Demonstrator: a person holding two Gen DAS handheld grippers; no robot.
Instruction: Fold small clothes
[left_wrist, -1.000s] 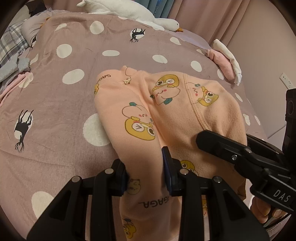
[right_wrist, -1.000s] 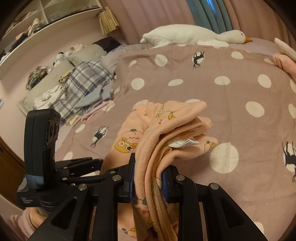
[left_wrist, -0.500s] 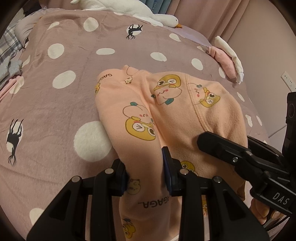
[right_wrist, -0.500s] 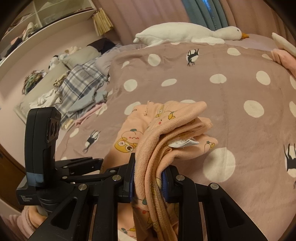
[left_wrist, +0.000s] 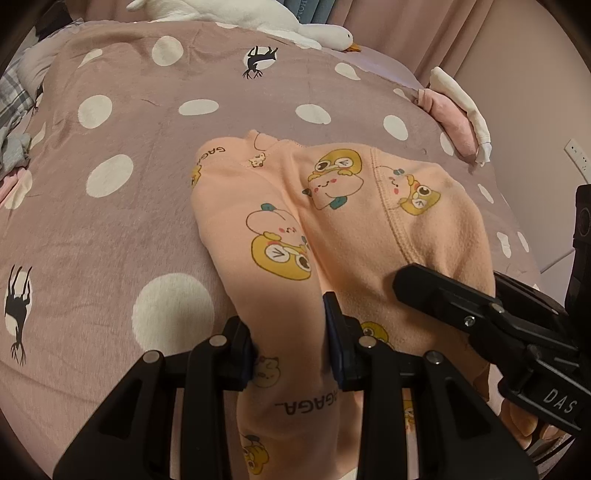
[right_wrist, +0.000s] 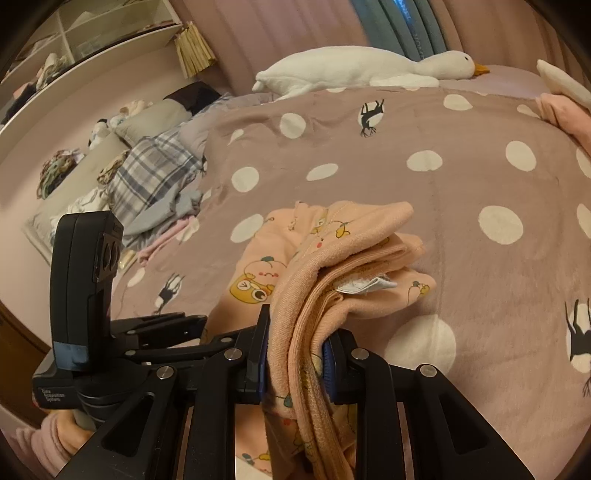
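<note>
Polka-dot blanket (left_wrist: 122, 229): spread beneath and beyond both claws.
Plush goose (right_wrist: 354, 68): far ahead, at the blanket's far edge.
Peach printed garment (left_wrist: 332, 221): draped forward from both claws onto the blanket.
Left gripper (left_wrist: 290, 352): pinching one garment fold.
Right gripper (right_wrist: 295, 354): clamped on the bunched waistband.

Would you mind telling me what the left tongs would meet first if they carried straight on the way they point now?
Probably the peach printed garment they already grip, since it stretches ahead of the left tongs; beyond it lies the polka-dot blanket, though depth is hard to judge.
</note>
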